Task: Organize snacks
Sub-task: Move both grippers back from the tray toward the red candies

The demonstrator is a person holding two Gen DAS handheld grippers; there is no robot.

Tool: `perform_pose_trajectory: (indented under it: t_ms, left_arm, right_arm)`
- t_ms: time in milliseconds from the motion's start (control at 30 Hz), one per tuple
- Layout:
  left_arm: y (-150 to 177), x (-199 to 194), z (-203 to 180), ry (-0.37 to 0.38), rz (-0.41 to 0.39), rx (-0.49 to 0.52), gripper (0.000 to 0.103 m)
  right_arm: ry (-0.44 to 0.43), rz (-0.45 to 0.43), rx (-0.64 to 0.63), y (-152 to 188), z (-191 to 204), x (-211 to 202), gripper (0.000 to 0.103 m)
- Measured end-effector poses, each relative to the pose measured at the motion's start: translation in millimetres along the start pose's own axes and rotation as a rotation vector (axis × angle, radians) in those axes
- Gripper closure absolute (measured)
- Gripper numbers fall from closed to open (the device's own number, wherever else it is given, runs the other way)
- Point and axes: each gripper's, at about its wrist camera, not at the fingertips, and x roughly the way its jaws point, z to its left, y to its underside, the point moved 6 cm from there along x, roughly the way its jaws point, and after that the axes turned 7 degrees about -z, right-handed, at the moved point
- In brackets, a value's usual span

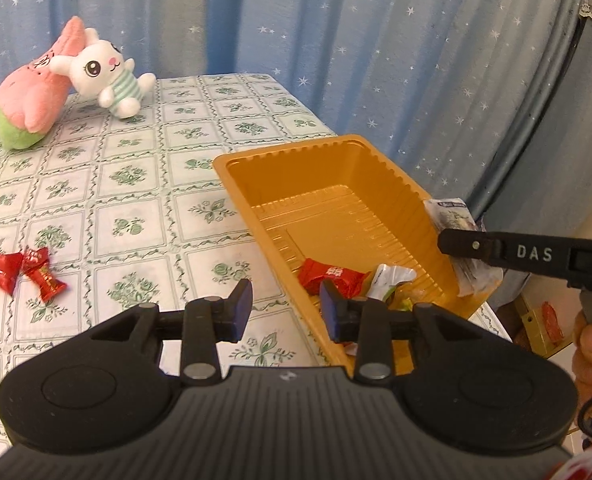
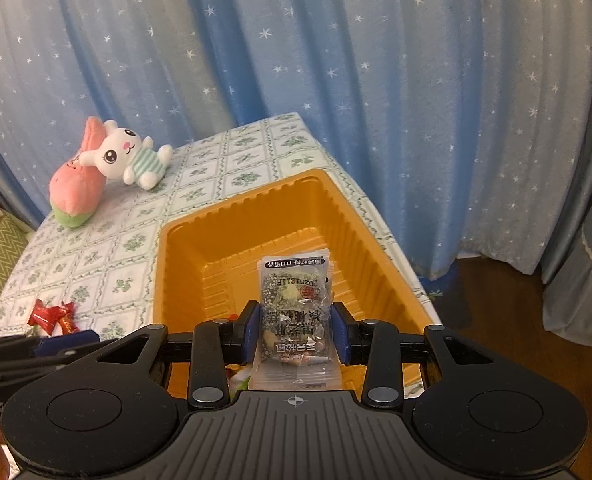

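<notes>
Gripping a clear snack packet (image 2: 294,320) between their blue pads, the right tongs (image 2: 296,332) fill the 6 o'clock foreground of the right wrist view, held over the near end of the orange tray (image 2: 183,248). The left wrist view shows the same packet (image 1: 462,236) only partly, at 3 o'clock, behind the side of the right tongs (image 1: 456,246) and beyond the tray's right wall. The left tongs (image 1: 285,308) stand narrowly parted with nothing between the pads, one pad over the tabletop (image 1: 135,200), the other over the tray's (image 1: 392,184) near corner. Only this view shows the tray's contents: a red candy (image 1: 328,278) and a white-and-green wrapper (image 1: 388,278) at the near end. Two red wrapped candies (image 1: 15,272) lie on the tabletop at 9 o'clock; the right wrist view shows them smaller (image 2: 53,316) at 8 o'clock. Far back, at 10 o'clock, a white rabbit plush (image 1: 107,74) leans on a pink plush (image 1: 35,96). A starred blue curtain (image 2: 336,60) hangs behind.
</notes>
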Motion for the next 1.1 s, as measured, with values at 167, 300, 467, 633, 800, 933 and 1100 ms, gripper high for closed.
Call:
perform_pose_trajectory:
  t_ms: [167,300,467,633,800,933,1100]
  left_arm:
    - [1.9,-2.9,2.6,-0.013,0.001,0.005,0.068]
    - [3.4,-6.7,4.8,-0.023,-0.002,0.012,0.056]
    - [8.2,-10.7,11.5,-0.041,0.007,-0.001,0.055]
    - [12.4,-20.7,17.6,-0.054,0.005,-0.009,0.049]
    - [14.5,-37.5,26.9,-0.072,-0.011,-0.019,0.043]
    - [17.3,-56.2,39.1,-0.106,-0.034,-0.023,0.036]
    - [21.9,-82.9,62.5,-0.163,-0.055,-0.028,0.029]
  right_arm:
    - [-0.018,-0.018,0.006,-1.7,4.7,7.1,0.065]
    - [-0.019,-0.031,0.041,-4.0,0.8,8.0,0.049]
    - [-0.009,-0.039,0.059,-0.7,-3.3,-1.0,0.042]
    - [0.007,-0.022,0.096,7.1,-6.0,-12.1,0.041]
    - [0.011,-0.01,0.127,16.5,-2.7,-29.3,0.04]
    - [0.009,-0.009,0.104,21.5,10.4,-42.7,0.038]
    - [-0.018,-0.009,0.043,28.2,39.1,-55.2,0.036]
